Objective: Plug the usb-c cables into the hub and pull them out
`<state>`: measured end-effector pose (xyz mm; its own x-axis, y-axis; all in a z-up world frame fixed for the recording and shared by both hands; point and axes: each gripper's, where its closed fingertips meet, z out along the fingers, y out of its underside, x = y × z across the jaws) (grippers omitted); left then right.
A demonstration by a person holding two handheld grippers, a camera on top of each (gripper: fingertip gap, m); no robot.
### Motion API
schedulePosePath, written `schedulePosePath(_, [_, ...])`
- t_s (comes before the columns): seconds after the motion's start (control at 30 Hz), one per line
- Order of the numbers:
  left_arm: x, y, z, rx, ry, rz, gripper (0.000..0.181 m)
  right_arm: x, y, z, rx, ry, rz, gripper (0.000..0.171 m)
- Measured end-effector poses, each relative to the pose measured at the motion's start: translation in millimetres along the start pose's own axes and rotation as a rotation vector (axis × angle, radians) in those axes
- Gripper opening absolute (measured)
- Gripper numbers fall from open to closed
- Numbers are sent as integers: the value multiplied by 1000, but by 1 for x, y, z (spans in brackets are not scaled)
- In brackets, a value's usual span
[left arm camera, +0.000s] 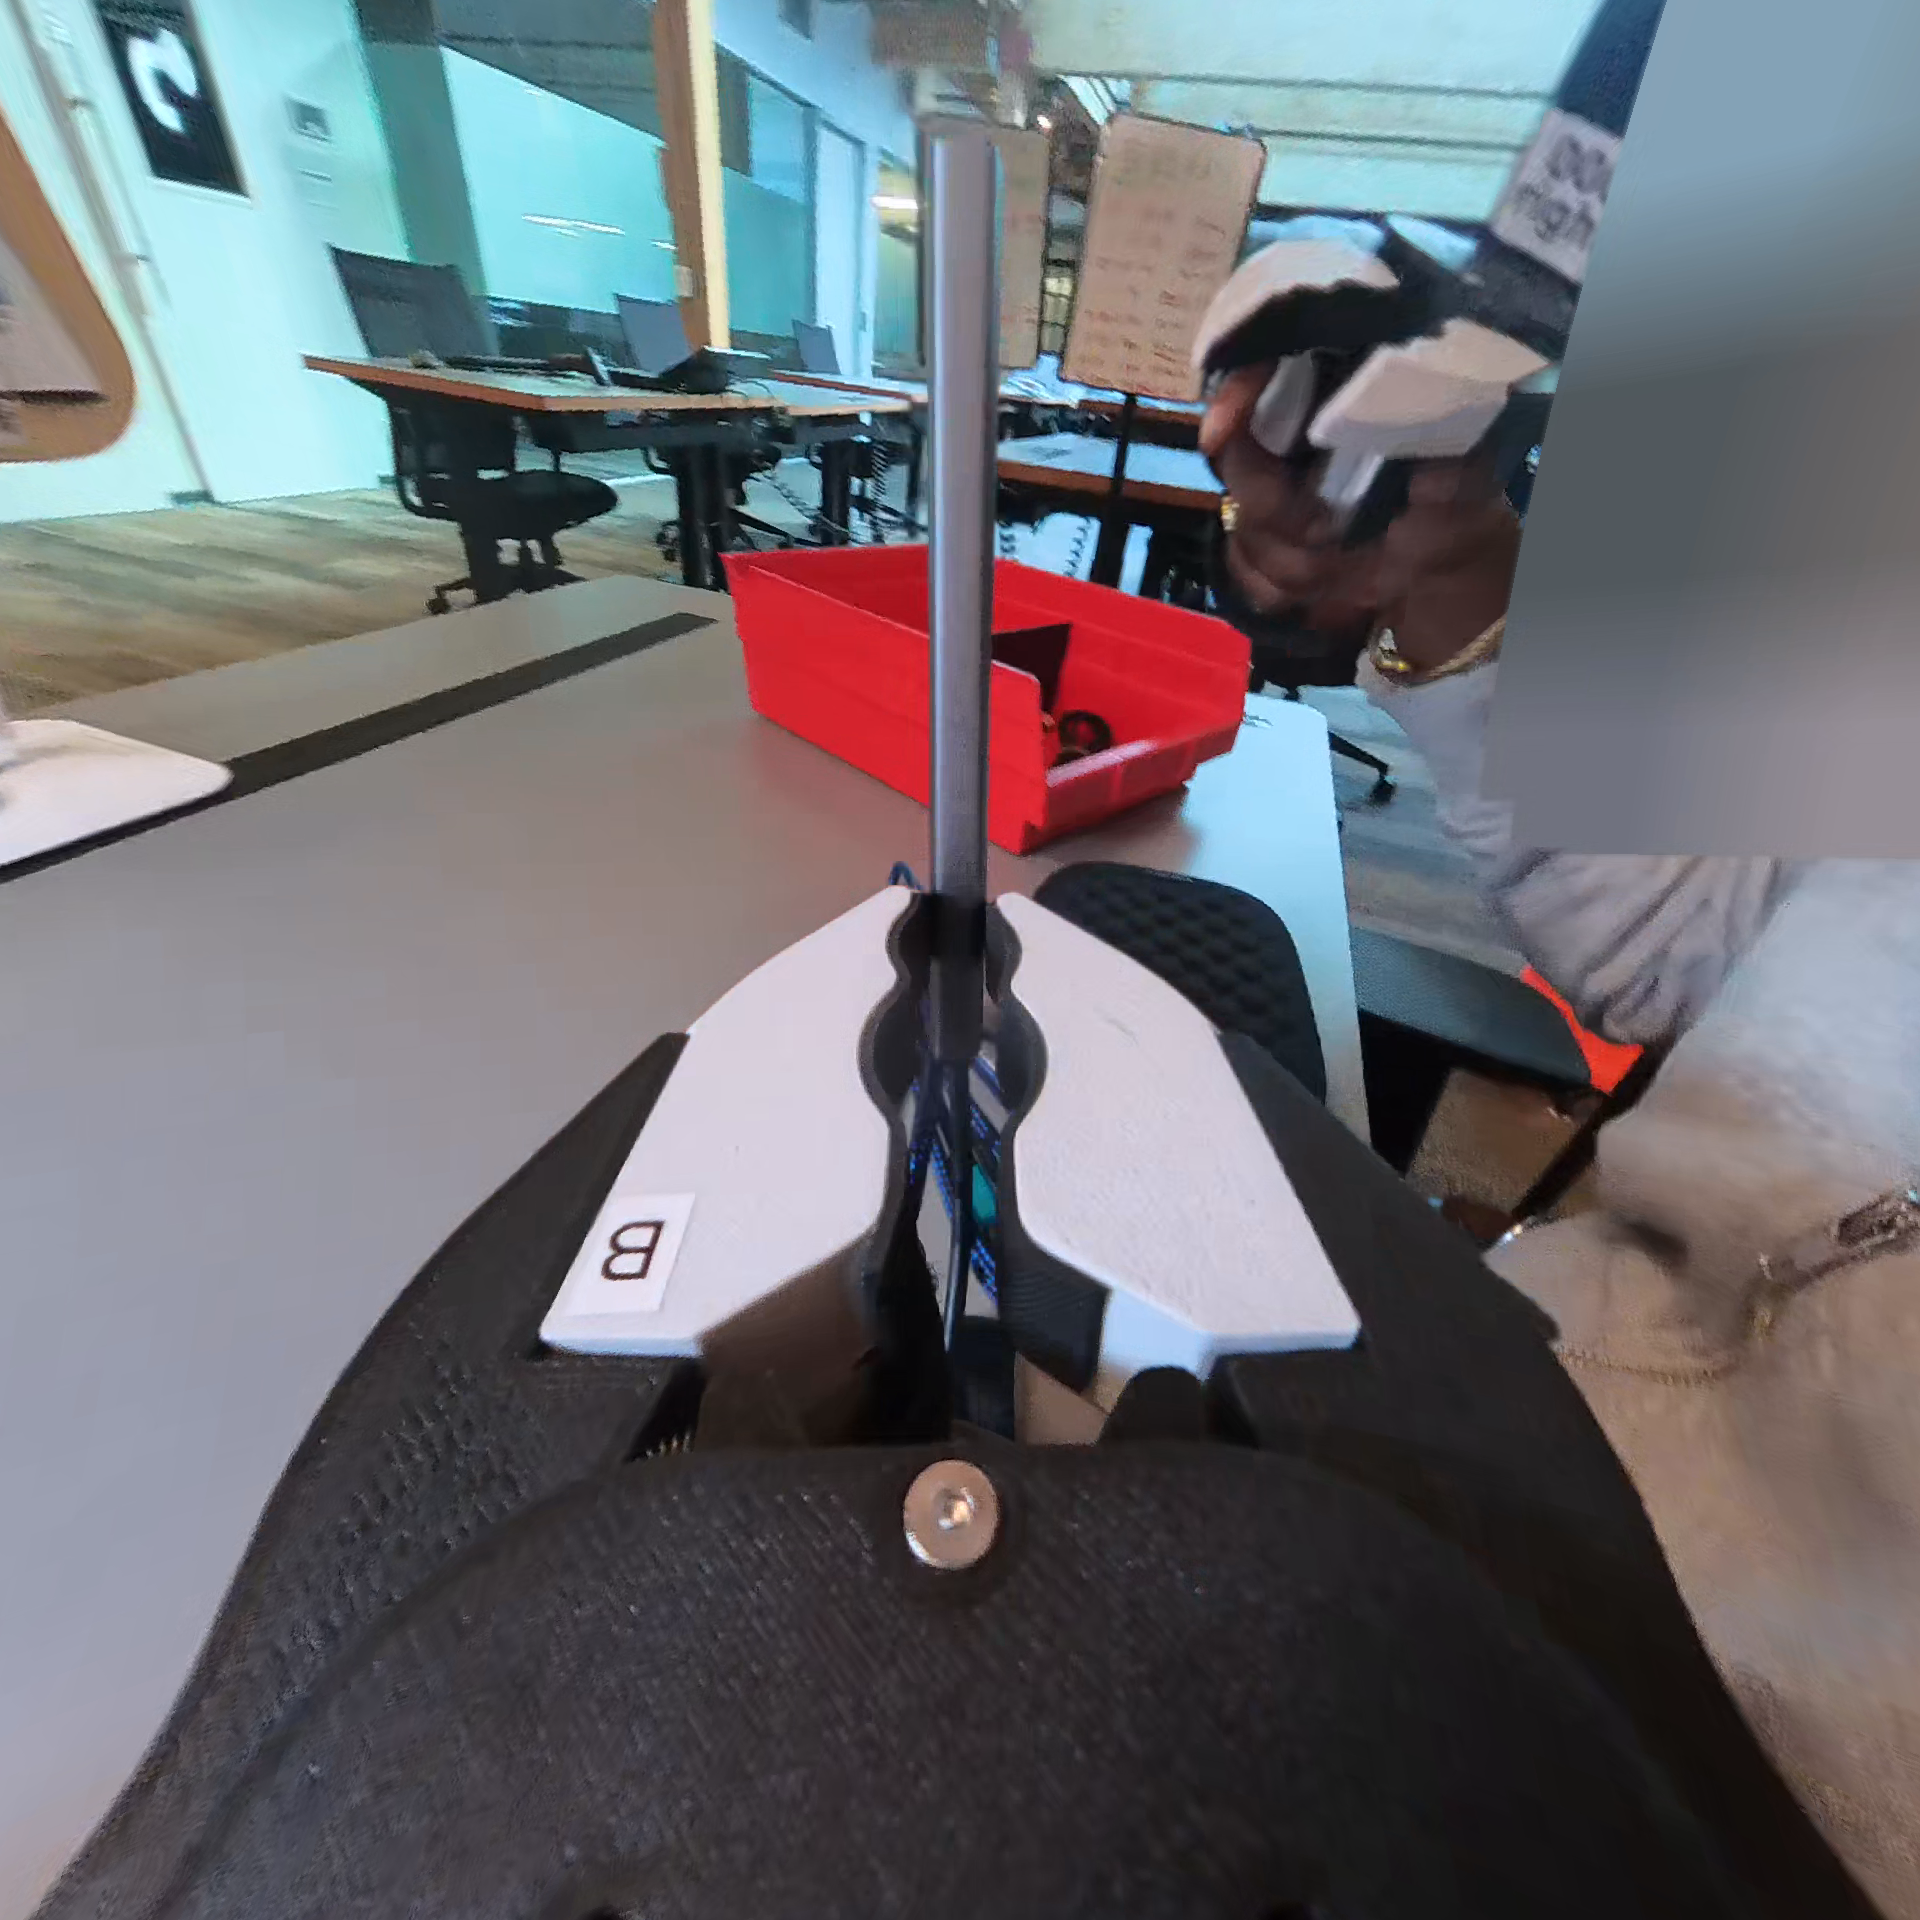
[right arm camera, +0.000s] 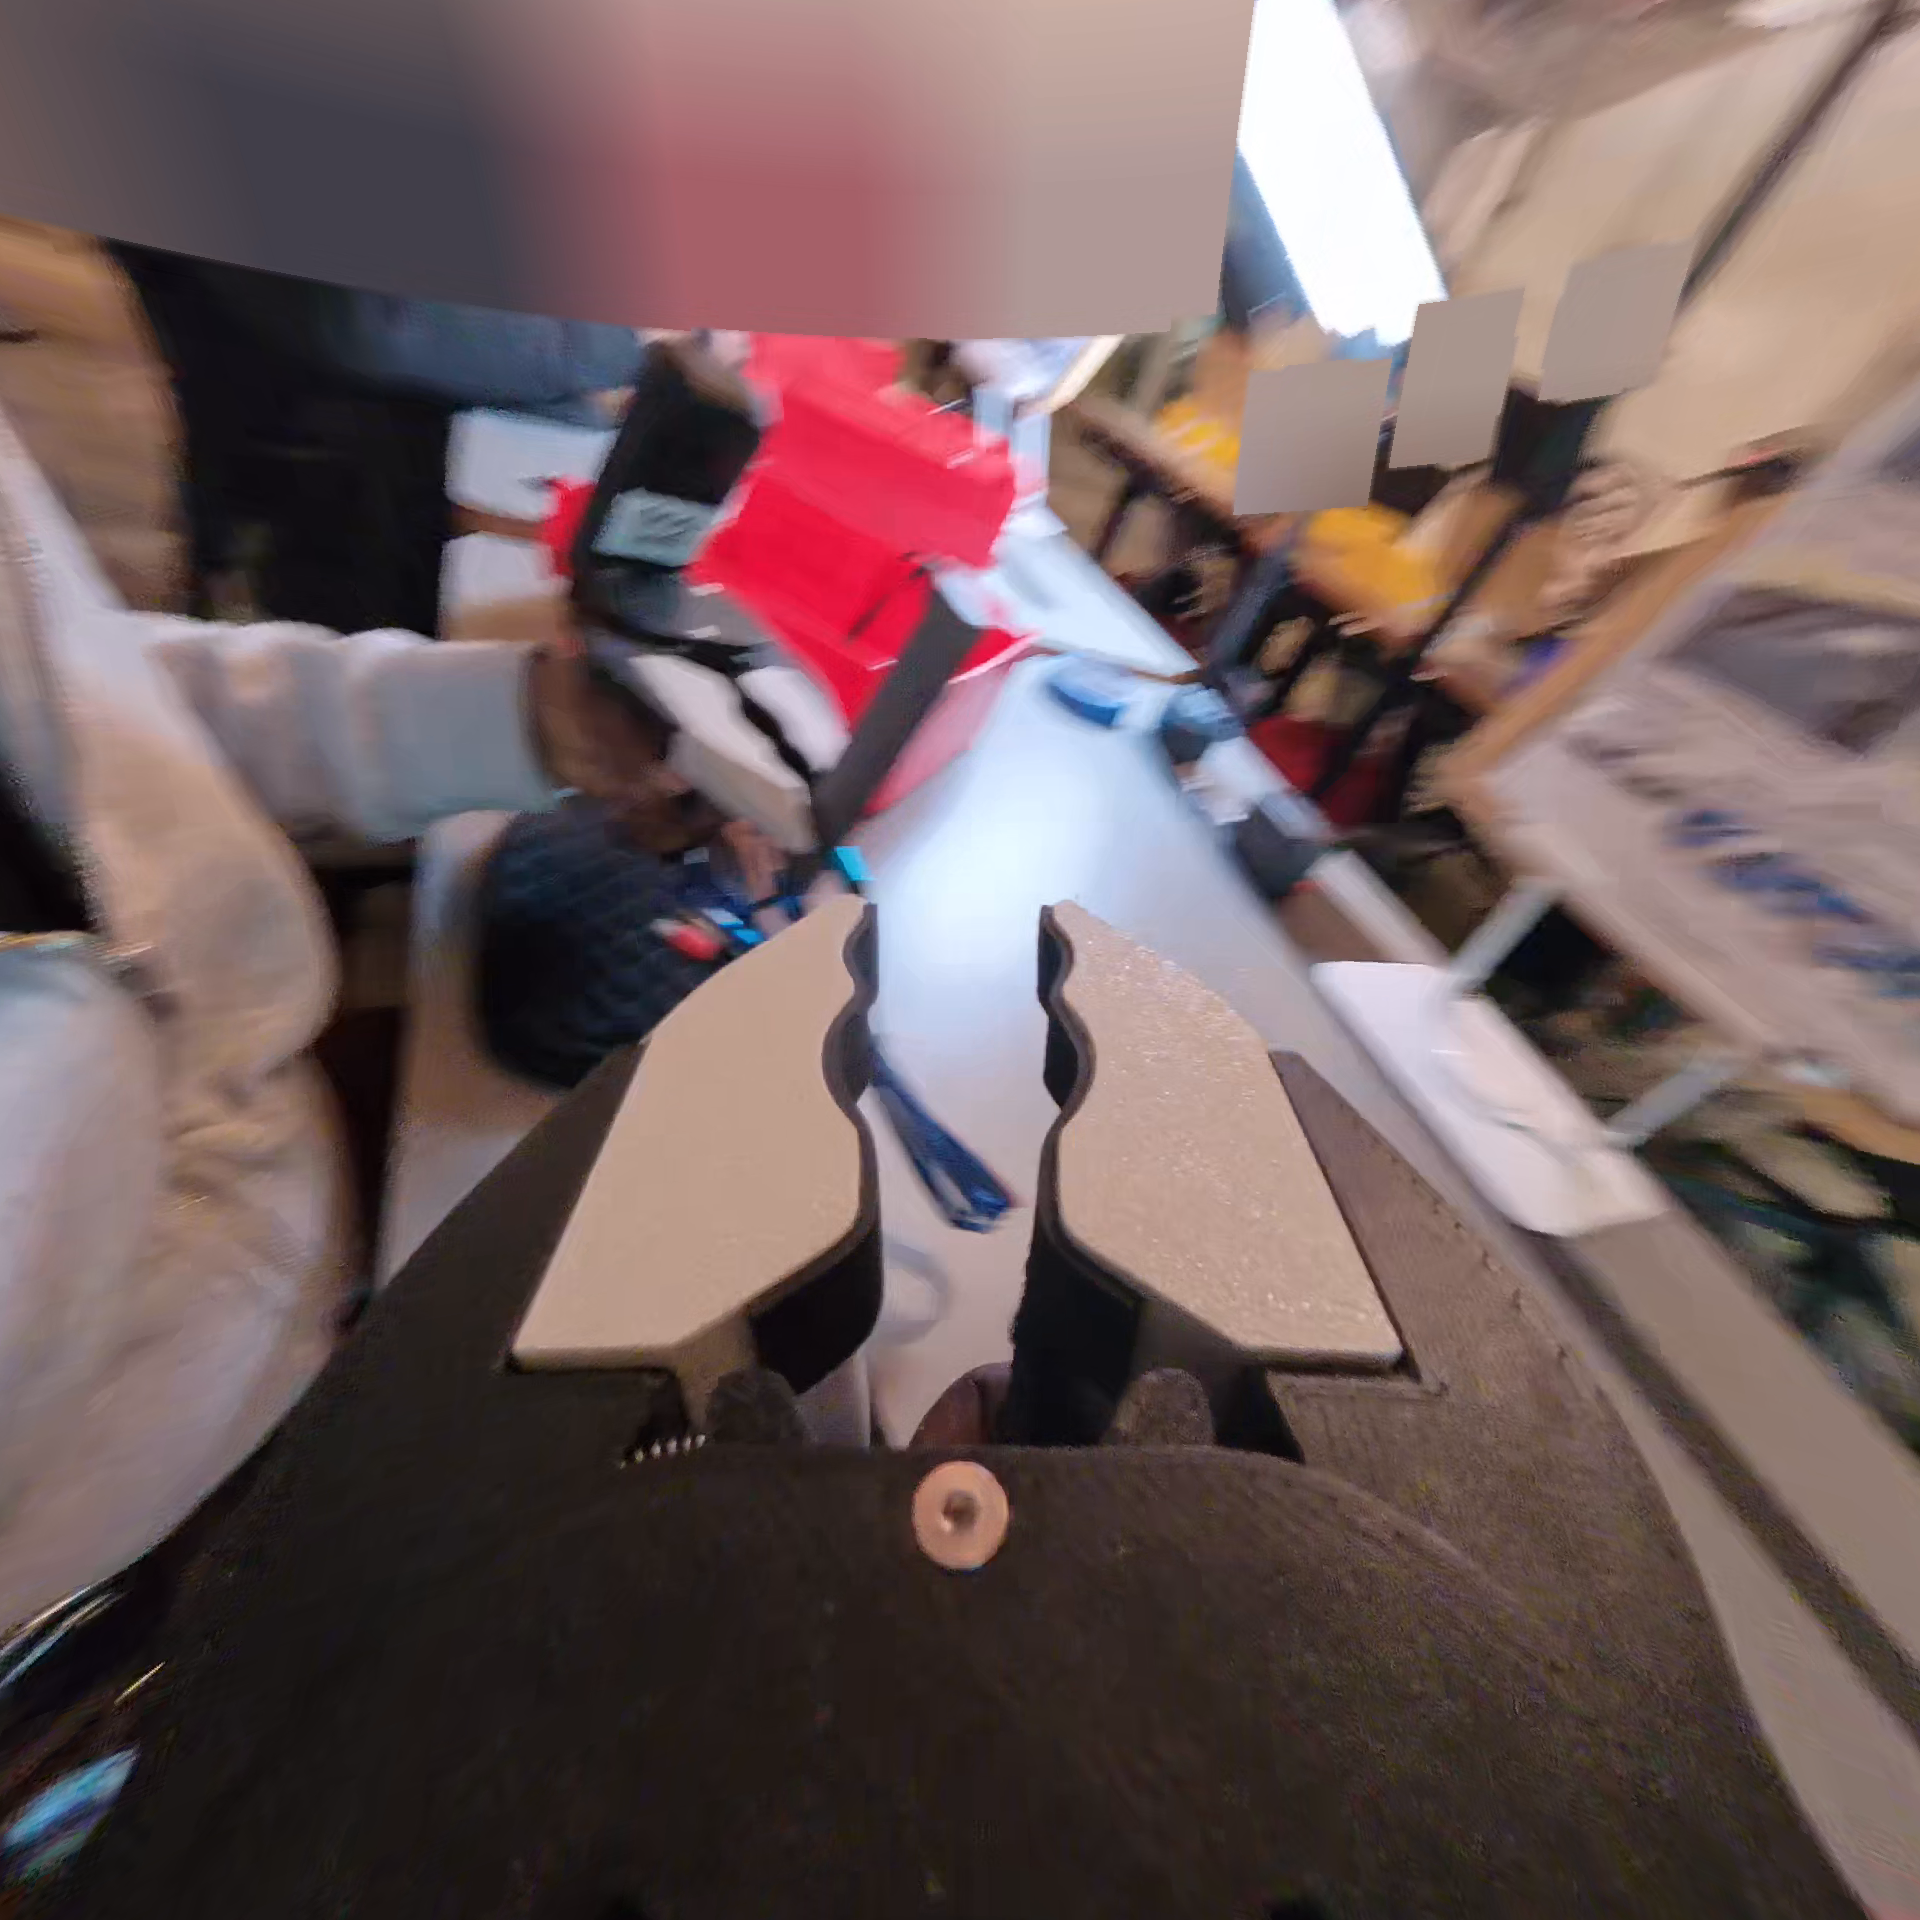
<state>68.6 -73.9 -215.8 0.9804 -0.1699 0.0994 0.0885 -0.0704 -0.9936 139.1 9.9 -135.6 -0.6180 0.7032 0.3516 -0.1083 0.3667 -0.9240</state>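
Observation:
My left gripper (left arm camera: pixel 956 906) is shut on the grey hub (left arm camera: pixel 958 520), a thin slab seen edge-on that stands upright above the table. Blue braided cables (left arm camera: pixel 948 1174) show below, in the gap between its fingers. In the right wrist view the left gripper (right arm camera: pixel 805 821) holds the hub (right arm camera: pixel 894 707) tilted over the table. My right gripper (right arm camera: pixel 956 914) is open and empty, raised above the table. A blue cable (right arm camera: pixel 940 1153) lies on the table under it. More cable ends (right arm camera: pixel 727 935) lie by a black pouch. The right gripper also shows in the left wrist view (left arm camera: pixel 1340 457), held in a hand at the upper right.
A red bin (left arm camera: pixel 862 665) stands on the grey table (left arm camera: pixel 416 987) behind the hub; it also shows in the right wrist view (right arm camera: pixel 862 499). A black mesh pouch (left arm camera: pixel 1195 935) lies at the table's right edge. A white flat base (right arm camera: pixel 1475 1101) sits on the table. There is about 15 cm between the tips of the two grippers.

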Motion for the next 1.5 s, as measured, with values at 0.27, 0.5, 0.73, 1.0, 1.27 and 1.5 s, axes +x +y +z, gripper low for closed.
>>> schedulePosePath(0.27, [19, 23, 7, -49, 96, 61, 11, -62, 72, 92, -219, -463, 189, 29])
schedulePosePath(0.5, [22, 38, 4, -100, 136, 78, 11, -76, 86, 109, -227, -485, 164, 6])
schedulePosePath(0.73, [27, 43, 7, -136, 160, 218, 11, -81, 86, 109, -219, -458, 96, 5])
schedulePosePath(1.0, [12, 22, -33, -41, -8, 344, 11, -48, 162, 73, -582, -192, -290, 7])
schedulePosePath(1.27, [37, -8, -25, 30, 4, 408, 11, -15, 26, 43, 8, -51, 55, 6])
schedulePosePath(1.5, [25, -25, -26, 357, -1, 154, 11, 59, -41, -52, 39, 294, -126, 5])
